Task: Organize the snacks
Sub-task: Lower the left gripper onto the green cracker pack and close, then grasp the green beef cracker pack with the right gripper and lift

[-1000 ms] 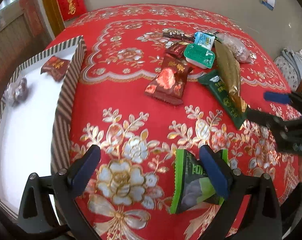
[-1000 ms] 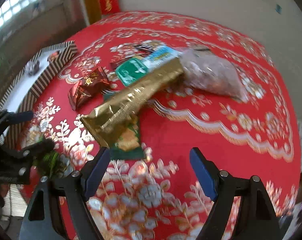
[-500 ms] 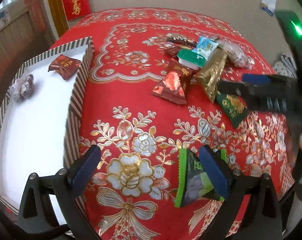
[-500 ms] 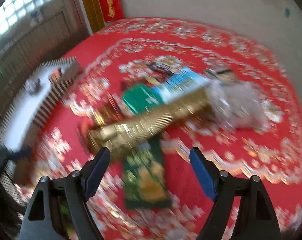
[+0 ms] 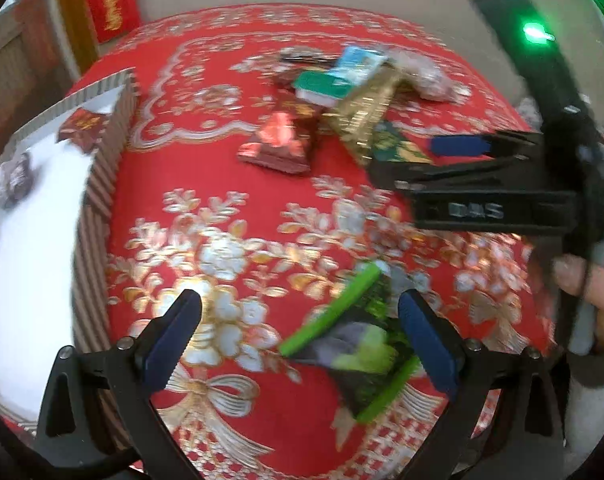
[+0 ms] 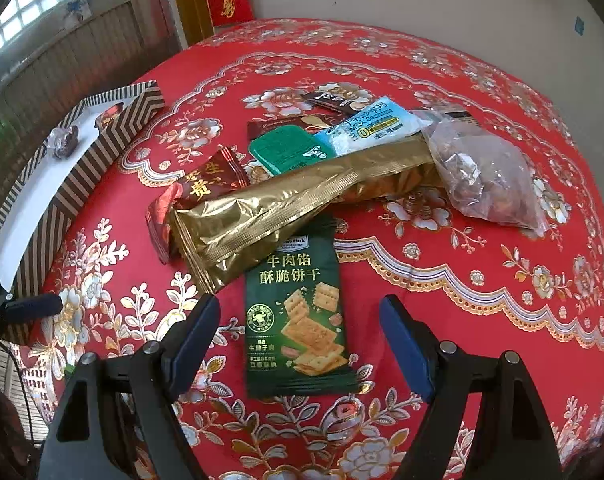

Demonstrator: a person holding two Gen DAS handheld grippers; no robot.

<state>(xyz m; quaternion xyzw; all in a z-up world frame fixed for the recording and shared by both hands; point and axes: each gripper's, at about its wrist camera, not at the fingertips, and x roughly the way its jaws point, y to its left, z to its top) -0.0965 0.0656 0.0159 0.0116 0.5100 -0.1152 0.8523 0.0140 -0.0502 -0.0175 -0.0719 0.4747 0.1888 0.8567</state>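
Straddling the dark green cracker packet [image 6: 298,312], the open right gripper [image 6: 300,330] is best lowered clear of the overlapping gold packet [image 6: 286,208]; the left gripper [image 5: 300,334] is also open.

A red tablecloth [image 6: 441,288] with gold-and-silver flowers carries a dark green packet [image 6: 298,316] and a gold packet [image 6: 286,208].

Both wrist views look steeply down, close over the red floral-clothed round table [image 6: 441,248]. They share the central heap around the long gold foil packet [image 6: 286,208] [image 5: 365,116] and the striped box [image 5: 102,184] [image 6: 98,160].
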